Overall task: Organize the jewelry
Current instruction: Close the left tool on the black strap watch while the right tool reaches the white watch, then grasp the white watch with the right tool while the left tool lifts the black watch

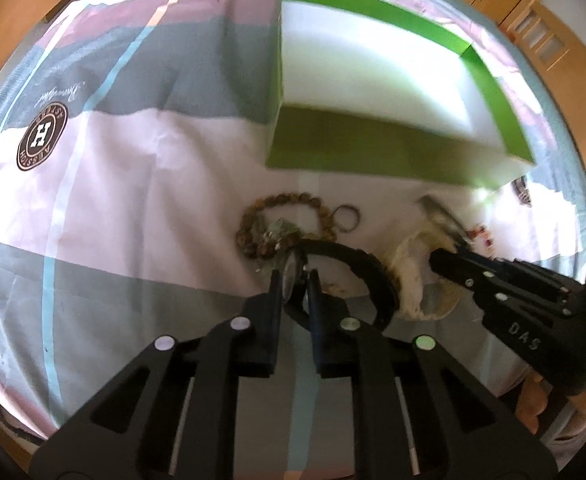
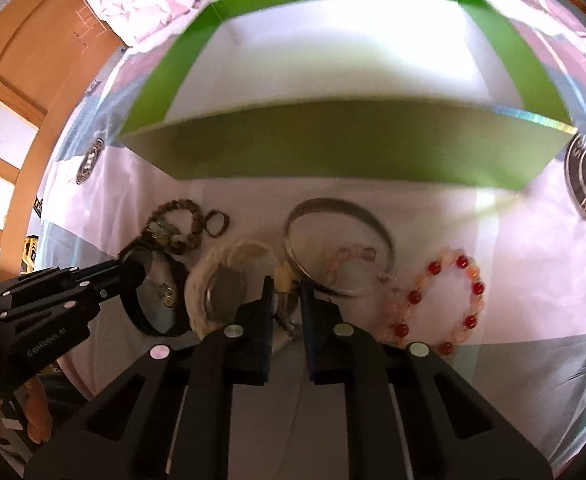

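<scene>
Green-walled box [image 2: 345, 148] with a white floor sits on the patterned bedsheet [image 1: 141, 184]; the jewelry lies on the sheet just in front of it. Left gripper [image 1: 295, 280] is clenched on the black watch [image 1: 357, 268], beside the brown bead bracelet [image 1: 281, 216] and small ring [image 1: 348, 218]. Right gripper [image 2: 285, 288] is clamped at the near rim of the silver bangle [image 2: 333, 240]; exact contact unclear. Red bead bracelet [image 2: 445, 300] lies apart on the right.
</scene>
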Action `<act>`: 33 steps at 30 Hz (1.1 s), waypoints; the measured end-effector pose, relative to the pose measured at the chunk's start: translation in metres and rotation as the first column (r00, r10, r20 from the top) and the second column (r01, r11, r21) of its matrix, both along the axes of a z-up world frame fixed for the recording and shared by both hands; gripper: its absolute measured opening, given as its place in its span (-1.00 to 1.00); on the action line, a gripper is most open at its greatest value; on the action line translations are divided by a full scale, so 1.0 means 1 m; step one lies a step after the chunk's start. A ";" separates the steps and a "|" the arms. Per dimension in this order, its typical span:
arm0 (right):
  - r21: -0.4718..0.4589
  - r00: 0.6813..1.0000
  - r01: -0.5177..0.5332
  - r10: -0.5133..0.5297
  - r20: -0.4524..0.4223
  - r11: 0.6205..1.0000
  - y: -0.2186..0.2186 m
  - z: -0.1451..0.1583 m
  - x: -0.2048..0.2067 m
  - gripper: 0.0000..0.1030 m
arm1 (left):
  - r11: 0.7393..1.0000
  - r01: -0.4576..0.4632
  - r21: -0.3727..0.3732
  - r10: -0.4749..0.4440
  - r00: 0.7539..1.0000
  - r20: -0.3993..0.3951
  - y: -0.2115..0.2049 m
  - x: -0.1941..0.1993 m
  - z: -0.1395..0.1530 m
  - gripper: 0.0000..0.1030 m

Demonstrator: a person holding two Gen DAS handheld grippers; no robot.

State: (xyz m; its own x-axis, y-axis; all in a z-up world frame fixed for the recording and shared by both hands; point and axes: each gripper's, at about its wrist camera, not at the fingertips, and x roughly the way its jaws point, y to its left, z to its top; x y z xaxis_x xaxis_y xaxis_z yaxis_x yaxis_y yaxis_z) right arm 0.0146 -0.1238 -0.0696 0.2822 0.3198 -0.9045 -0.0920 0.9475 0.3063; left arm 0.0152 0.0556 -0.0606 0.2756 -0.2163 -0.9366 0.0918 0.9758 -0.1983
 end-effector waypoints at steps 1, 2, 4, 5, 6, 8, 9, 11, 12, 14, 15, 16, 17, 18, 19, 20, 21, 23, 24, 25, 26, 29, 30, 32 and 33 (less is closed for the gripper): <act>0.000 1.000 -0.003 0.003 0.013 1.000 -0.001 0.003 -0.001 -0.75 | 1.000 -0.001 -0.008 0.001 1.000 0.008 -0.001 0.002 0.005 -0.76; 0.000 1.000 -0.004 0.004 0.024 1.000 -0.002 0.006 -0.001 -0.75 | 1.000 -0.003 -0.012 0.003 1.000 0.017 -0.001 0.003 0.008 -0.76; -0.004 0.999 -0.007 0.008 0.035 1.000 -0.002 0.010 -0.001 -0.75 | 1.000 -0.009 -0.020 0.010 1.000 0.027 -0.002 0.004 0.014 -0.76; 0.000 0.999 -0.010 0.010 0.034 1.000 -0.002 0.011 -0.001 -0.75 | 1.000 -0.013 -0.024 0.014 0.999 0.029 -0.003 0.005 0.015 -0.76; 0.004 0.999 -0.011 0.011 0.033 1.000 -0.002 0.012 -0.002 -0.75 | 1.000 -0.014 -0.025 0.015 0.999 0.030 -0.001 0.007 0.015 -0.76; 0.012 0.999 -0.021 0.020 0.039 1.000 -0.002 0.016 -0.003 -0.75 | 1.000 -0.015 -0.027 0.016 0.999 0.034 -0.002 0.009 0.014 -0.76; 0.015 0.999 -0.022 0.021 0.045 1.000 -0.003 0.019 -0.003 -0.75 | 0.999 -0.013 -0.031 0.014 0.999 0.037 -0.005 0.010 0.016 -0.76; 0.018 0.998 -0.018 0.017 0.059 1.000 -0.009 0.025 -0.004 -0.76 | 0.999 -0.007 -0.038 0.008 0.999 0.040 0.000 0.008 0.017 -0.78; 0.013 0.998 -0.011 0.010 0.062 1.000 -0.012 0.026 -0.004 -0.76 | 0.999 -0.004 -0.037 0.006 0.999 0.039 0.000 0.008 0.016 -0.78; 0.009 0.998 0.010 -0.011 0.057 1.000 -0.017 0.025 -0.003 -0.75 | 0.999 -0.004 -0.034 0.005 0.999 0.035 0.000 0.007 0.014 -0.78; 0.011 0.998 0.017 -0.018 0.053 1.000 -0.018 0.024 -0.002 -0.75 | 0.999 -0.005 -0.033 0.006 0.999 0.032 0.001 0.007 0.013 -0.78; 0.017 0.999 0.025 -0.026 0.048 1.000 -0.022 0.024 -0.001 -0.75 | 0.999 -0.008 -0.032 0.009 1.000 0.030 0.001 0.007 0.012 -0.78; 0.023 0.998 0.033 -0.034 0.048 0.999 -0.025 0.025 -0.001 -0.75 | 0.999 -0.012 -0.031 0.012 1.000 0.027 0.002 0.008 0.012 -0.77; 0.028 0.998 0.042 -0.044 0.049 0.999 -0.029 0.026 -0.001 -0.75 | 1.000 -0.012 -0.023 0.012 1.000 0.018 0.001 0.009 0.010 -0.74; 0.028 0.997 0.053 -0.054 0.050 0.998 -0.032 0.028 -0.001 -0.75 | 1.000 -0.009 -0.014 0.009 1.000 0.009 0.000 0.009 0.007 -0.66; 0.026 0.997 0.059 -0.060 0.050 0.998 -0.035 0.028 -0.002 -0.75 | 1.000 -0.007 -0.004 0.007 1.000 -0.007 -0.001 0.009 0.003 -0.52; 0.024 0.997 0.066 -0.067 0.047 0.998 -0.037 0.027 -0.001 -0.75 | 1.000 -0.003 0.002 0.003 1.000 -0.017 -0.003 0.008 0.001 -0.46; 0.038 0.997 0.081 -0.082 0.016 0.996 -0.043 0.022 0.000 -0.68 | 1.000 0.014 0.021 -0.013 0.999 -0.032 -0.008 0.007 -0.005 -0.36; 0.062 0.995 0.095 -0.095 -0.003 0.994 -0.047 0.019 0.000 -0.64 | 0.999 0.020 0.027 -0.019 0.999 -0.036 -0.009 0.006 -0.007 -0.34; 0.104 0.994 0.112 -0.110 -0.025 0.988 -0.052 0.018 0.001 -0.64 | 0.999 0.026 0.031 -0.025 0.999 -0.040 -0.011 0.005 -0.008 -0.31; 0.128 0.992 0.122 -0.119 -0.034 0.984 -0.056 0.018 0.001 -0.63 | 0.999 0.031 0.039 -0.030 0.999 -0.044 -0.012 0.004 -0.010 -0.25; 0.128 0.988 0.154 -0.153 -0.013 0.980 -0.066 0.026 -0.001 -0.52 | 0.997 0.039 0.063 -0.035 0.998 -0.059 -0.014 0.002 -0.017 -0.20; 0.123 0.987 0.160 -0.160 -0.005 0.979 -0.068 0.028 -0.001 -0.50 | 0.997 0.040 0.070 -0.036 0.997 -0.067 -0.014 0.002 -0.020 -0.20; 0.112 0.985 0.168 -0.170 0.009 0.979 -0.072 0.032 -0.002 -0.49 | 0.996 0.047 0.079 -0.041 0.996 -0.076 -0.016 0.001 -0.024 -0.18; 0.109 0.986 0.167 -0.169 0.010 0.980 -0.072 0.032 -0.001 -0.49 | 0.995 0.053 0.085 -0.046 0.996 -0.079 -0.018 0.001 -0.027 -0.17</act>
